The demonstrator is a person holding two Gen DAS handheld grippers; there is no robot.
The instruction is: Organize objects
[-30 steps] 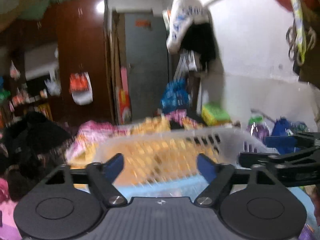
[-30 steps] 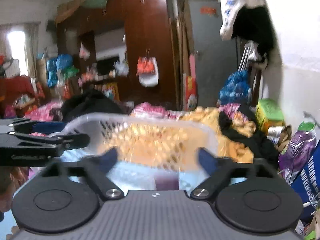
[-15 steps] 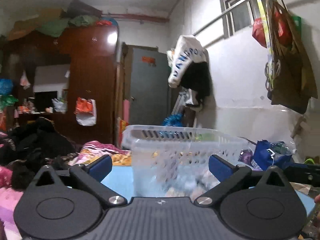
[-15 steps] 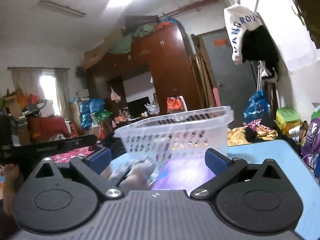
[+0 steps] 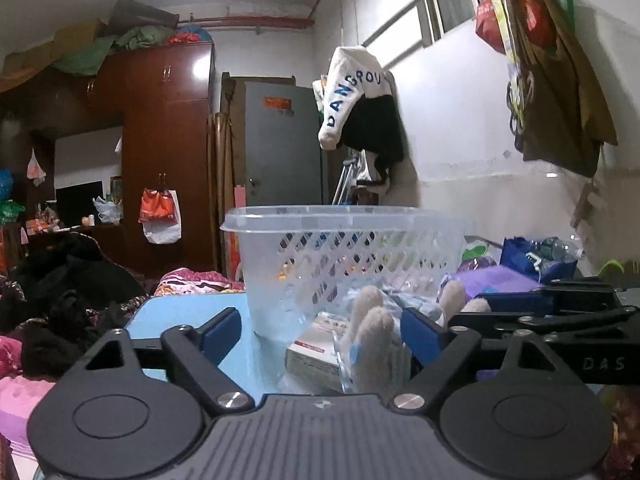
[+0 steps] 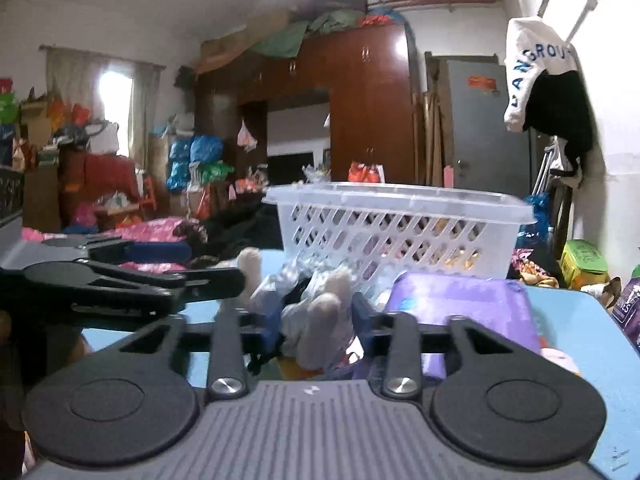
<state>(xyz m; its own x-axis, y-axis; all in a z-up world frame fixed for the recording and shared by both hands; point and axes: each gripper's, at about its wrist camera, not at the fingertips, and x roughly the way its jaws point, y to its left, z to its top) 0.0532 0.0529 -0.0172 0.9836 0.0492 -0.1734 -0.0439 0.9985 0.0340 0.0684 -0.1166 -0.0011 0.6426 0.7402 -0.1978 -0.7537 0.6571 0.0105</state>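
Note:
A clear plastic lattice basket (image 5: 344, 248) stands on a light blue table (image 5: 188, 312); it also shows in the right wrist view (image 6: 400, 224). My left gripper (image 5: 322, 330) is open, low at the table, its right finger beside a bagged white glove (image 5: 376, 344) and a white box (image 5: 316, 356). My right gripper (image 6: 316, 320) is shut on the bagged white gloves (image 6: 316, 312) in front of the basket. A purple pack (image 6: 460, 308) lies to the right of them. The right gripper's arm (image 5: 560, 320) crosses the left view.
Piles of clothes (image 5: 68, 284) lie left of the table. A blue bag (image 5: 536, 256) and bottles stand at the right wall. A wardrobe (image 6: 360, 112) and grey door (image 5: 280, 140) are behind. The left gripper's body (image 6: 100, 280) sits at the left of the right view.
Both grippers have dropped from above the basket to table level in front of it. The right gripper has closed on the bagged gloves. The views have steadied.

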